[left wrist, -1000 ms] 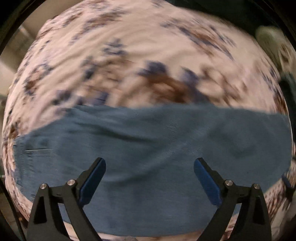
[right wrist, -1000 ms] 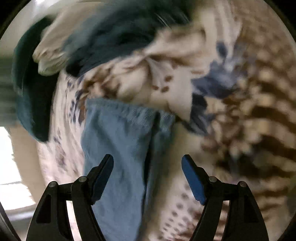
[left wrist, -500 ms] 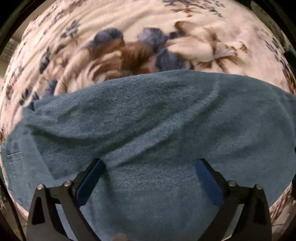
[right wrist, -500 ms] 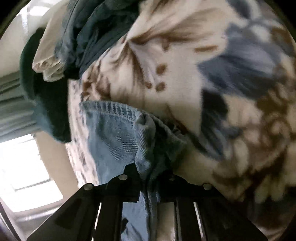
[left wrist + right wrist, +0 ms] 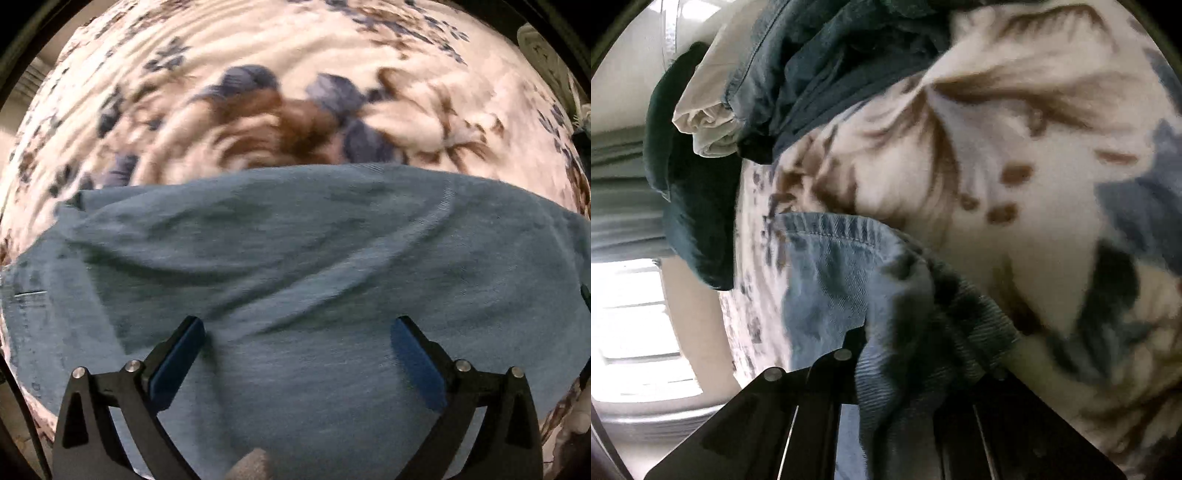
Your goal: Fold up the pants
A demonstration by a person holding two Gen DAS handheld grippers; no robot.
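1. Left wrist view, nearest: the left claw (image 5: 297, 345) stands wide apart with nothing between its blue-padded fingers (image 5: 177, 363), low over the cloth; whether the pads touch it cannot be told.
2. Under and beyond that claw lie the blue denim pants (image 5: 295, 266), spread as a broad band across the view with long slanting creases; a stitched seam shows at their left end.
3. Farther on, the pants rest on a cream plush blanket with brown and blue flower print (image 5: 280, 96), which fills the rest of the view.
4. Right wrist view, nearest: the right claw (image 5: 901, 373) is closed on a bunched fold of the same pants (image 5: 831, 280), the denim gathered up between its black fingers.
5. Just past the grip, a hemmed edge of the pants with visible stitching curves across the blanket (image 5: 1015, 122).
6. Farthest, at the blanket's upper left edge, sits a pile of other clothes: dark teal fabric (image 5: 690, 221), a dark blue garment (image 5: 827, 62) and a pale cream piece (image 5: 709, 125), touching one another.
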